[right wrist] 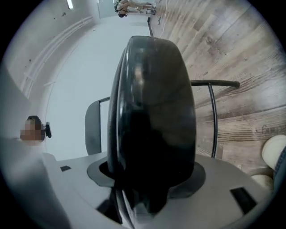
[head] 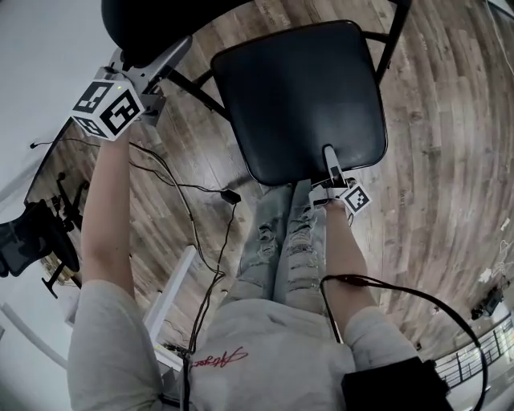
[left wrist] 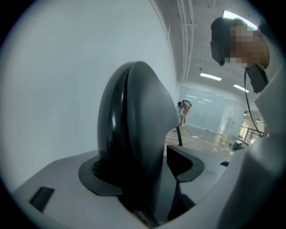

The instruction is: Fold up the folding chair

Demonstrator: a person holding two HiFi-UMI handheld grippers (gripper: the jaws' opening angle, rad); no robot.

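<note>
The black metal folding chair (head: pixel 201 92) stands unfolded on the wooden plank floor (head: pixel 450 120), at 12 o'clock from you. Your left gripper (head: pixel 173 58), at 10 o'clock, seems clamped on the edge of the black padded backrest (head: pixel 144 24). Your right gripper (head: pixel 329 156) holds its jaws very wide around the black padded seat (head: pixel 301 96), at its 5 o'clock corner, apparently pressing it. Such an off-centre, stretched grip may slip from the smooth padding when you lift, and the seat would drop back. The chair could also skid toward the black cables (head: pixel 189 201) at 8 o'clock.
</note>
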